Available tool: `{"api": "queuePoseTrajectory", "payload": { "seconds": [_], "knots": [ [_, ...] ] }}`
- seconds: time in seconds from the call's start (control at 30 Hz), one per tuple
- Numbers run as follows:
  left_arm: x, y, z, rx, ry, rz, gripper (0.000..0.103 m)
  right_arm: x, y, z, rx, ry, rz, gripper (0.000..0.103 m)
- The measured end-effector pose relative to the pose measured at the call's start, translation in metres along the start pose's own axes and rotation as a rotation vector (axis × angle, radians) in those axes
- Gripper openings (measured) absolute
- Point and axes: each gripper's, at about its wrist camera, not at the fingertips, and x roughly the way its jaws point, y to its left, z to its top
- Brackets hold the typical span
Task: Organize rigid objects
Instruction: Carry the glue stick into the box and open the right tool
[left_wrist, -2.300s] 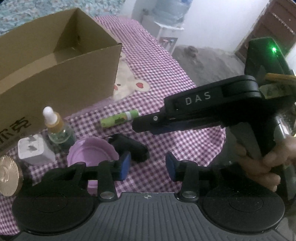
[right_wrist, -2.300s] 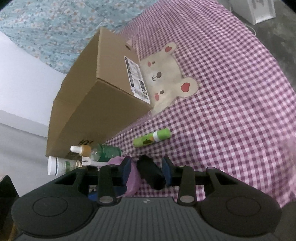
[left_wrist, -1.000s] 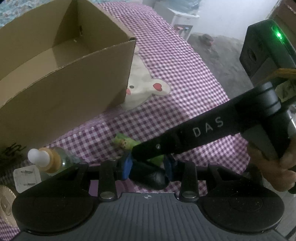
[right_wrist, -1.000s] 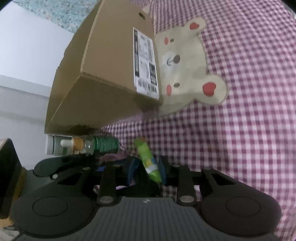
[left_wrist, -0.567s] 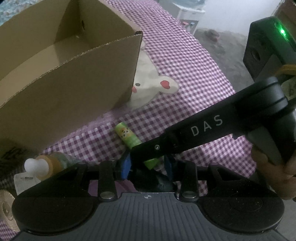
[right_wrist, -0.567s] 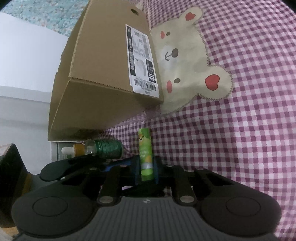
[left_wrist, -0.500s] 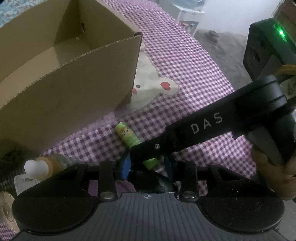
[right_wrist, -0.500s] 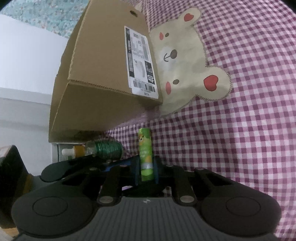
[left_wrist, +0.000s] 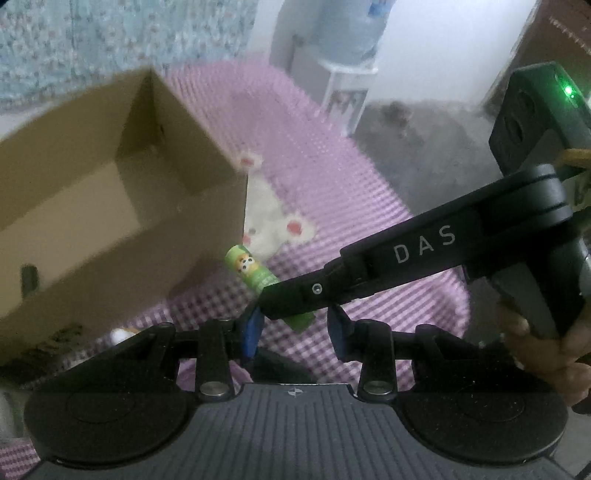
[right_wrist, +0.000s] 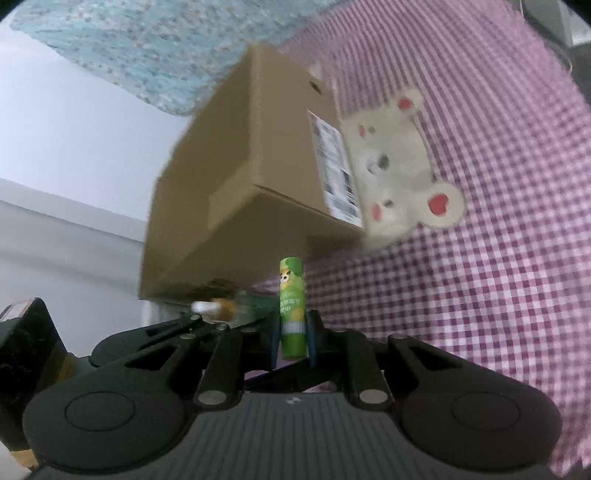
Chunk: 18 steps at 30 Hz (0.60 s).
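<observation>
The open cardboard box (left_wrist: 122, 206) stands on the pink checked cloth (right_wrist: 498, 258), and it seems to be the place for the objects. The step in hand is carrying: the right hand-held gripper (right_wrist: 292, 341) is clamped on the green glue stick (right_wrist: 291, 299), held above the cloth just beside the box corner. The next move calls for lifting over the box wall and releasing inside. The left hand-held gripper (left_wrist: 295, 328) is apart and holds nothing, low under the right one.

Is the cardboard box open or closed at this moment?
Open. The left wrist view looks over the cardboard box rim onto bare inner walls and floor; nothing visible inside.
</observation>
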Motion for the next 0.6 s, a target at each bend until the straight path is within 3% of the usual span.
{"api": "queuePoseTrajectory", "payload": {
  "seconds": [0.17,0.3,0.47,0.6],
  "knots": [
    [-0.049,0.005,0.005,0.003,-0.106,0.016,0.037,-0.028,0.053,-0.003,-0.092,-0.069,-0.016,0.017],
    [-0.084,0.027,0.012,-0.031,-0.172,0.069,0.037,-0.026,0.104,0.009,-0.182,-0.086,0.001,0.017],
    [-0.111,0.077,0.027,-0.112,-0.184,0.159,0.037,0.014,0.166,0.043,-0.29,-0.048,0.045,0.017],
    [-0.097,0.133,0.04,-0.211,-0.119,0.194,0.037,0.071,0.196,0.079,-0.305,0.041,0.055,0.017]
  ]
}}
